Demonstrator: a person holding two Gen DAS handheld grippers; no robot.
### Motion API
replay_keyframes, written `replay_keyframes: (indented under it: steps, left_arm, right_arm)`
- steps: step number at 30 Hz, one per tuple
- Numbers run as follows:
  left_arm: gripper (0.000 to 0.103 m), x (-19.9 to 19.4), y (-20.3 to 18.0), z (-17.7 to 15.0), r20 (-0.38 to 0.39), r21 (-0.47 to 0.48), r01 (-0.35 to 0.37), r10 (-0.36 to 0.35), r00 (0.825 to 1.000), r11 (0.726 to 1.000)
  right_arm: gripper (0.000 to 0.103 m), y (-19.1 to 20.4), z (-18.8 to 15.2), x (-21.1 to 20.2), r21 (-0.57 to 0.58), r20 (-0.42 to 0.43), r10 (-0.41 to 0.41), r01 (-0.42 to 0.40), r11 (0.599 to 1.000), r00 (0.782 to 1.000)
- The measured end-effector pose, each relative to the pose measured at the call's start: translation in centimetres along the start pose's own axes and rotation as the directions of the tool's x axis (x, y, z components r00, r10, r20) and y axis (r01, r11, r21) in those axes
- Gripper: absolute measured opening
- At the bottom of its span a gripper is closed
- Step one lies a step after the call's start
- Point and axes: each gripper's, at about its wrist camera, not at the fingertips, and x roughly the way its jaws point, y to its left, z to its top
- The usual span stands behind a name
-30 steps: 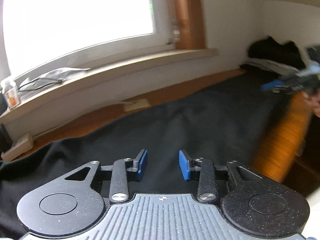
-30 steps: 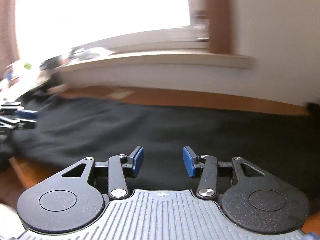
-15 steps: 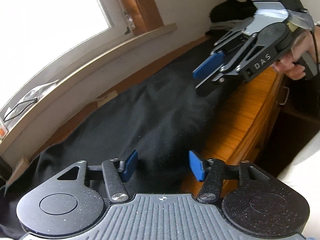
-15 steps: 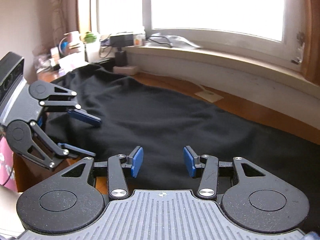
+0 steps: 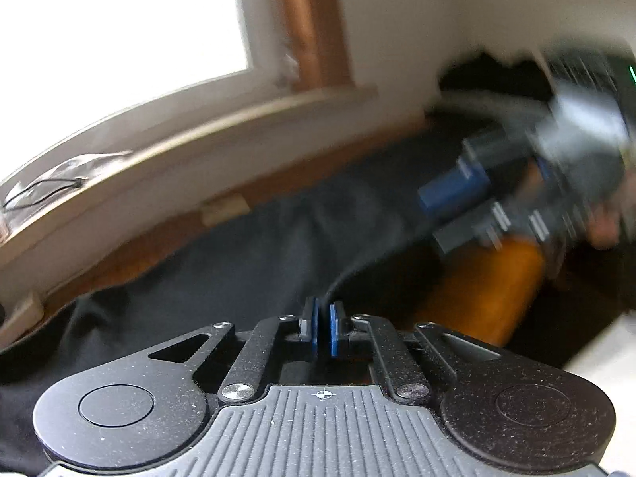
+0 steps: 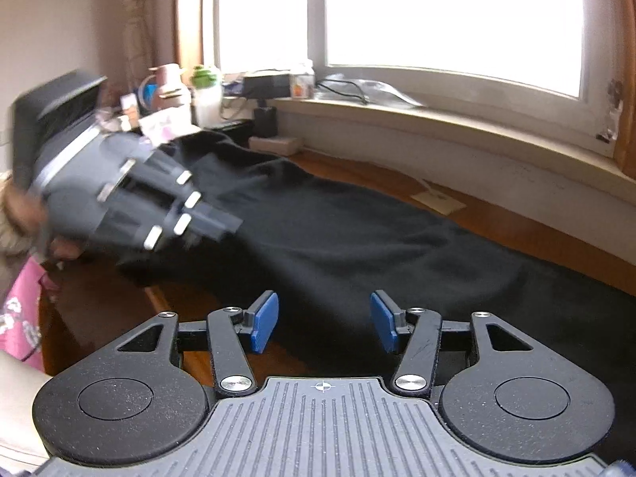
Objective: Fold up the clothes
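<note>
A black garment [image 5: 238, 278] lies spread over a wooden desk [image 5: 489, 278] under a window. My left gripper [image 5: 324, 330] is shut on the garment's near edge, and a ridge of cloth rises from the blue pads toward the upper right. In the right wrist view that left gripper [image 6: 228, 224] shows blurred at the left, over the garment [image 6: 357, 246]. My right gripper [image 6: 324, 324] stands over the near hem. Its jaws are opening, and the pads press on nothing. In the left wrist view the right gripper [image 5: 441, 214] is a blur at the right.
A windowsill [image 6: 457, 119] runs behind the desk, with cables on it. Bottles and cups [image 6: 190, 91] crowd the desk's far left end. A beige card [image 6: 437, 200] lies on the wood [image 6: 536, 238]. Dark clothes [image 5: 497, 75] are piled at the right end. A pink sleeve [image 6: 20, 318] is near left.
My left gripper's jaws have closed from wide apart onto the garment's edge. My right gripper's jaws have spread a little wider. Both grippers look blurred in each other's views.
</note>
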Motion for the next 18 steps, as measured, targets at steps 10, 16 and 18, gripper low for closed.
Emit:
replay_keyframes:
  steps: [10, 16, 18]
  left_arm:
    - [0.004, 4.0, 5.1, 2.7, -0.063, -0.059, 0.007, -0.010, 0.998, 0.998]
    - [0.008, 4.5, 7.6, 2.0, -0.078, -0.149, 0.064, -0.076, 0.994, 0.987]
    - [0.008, 3.9, 8.3, 1.8, -0.065, -0.174, 0.075, -0.087, 0.994, 0.982]
  right_arm:
    - [0.041, 2.4, 1.0, 5.4, -0.069, -0.119, 0.139, -0.148, 0.987, 0.983]
    - [0.043, 4.7, 2.1, 9.0, -0.144, -0.143, 0.176, -0.196, 0.970, 0.974]
    - [0.042, 5.4, 2.5, 9.1, -0.168, -0.140, 0.189, -0.211, 0.963, 0.972]
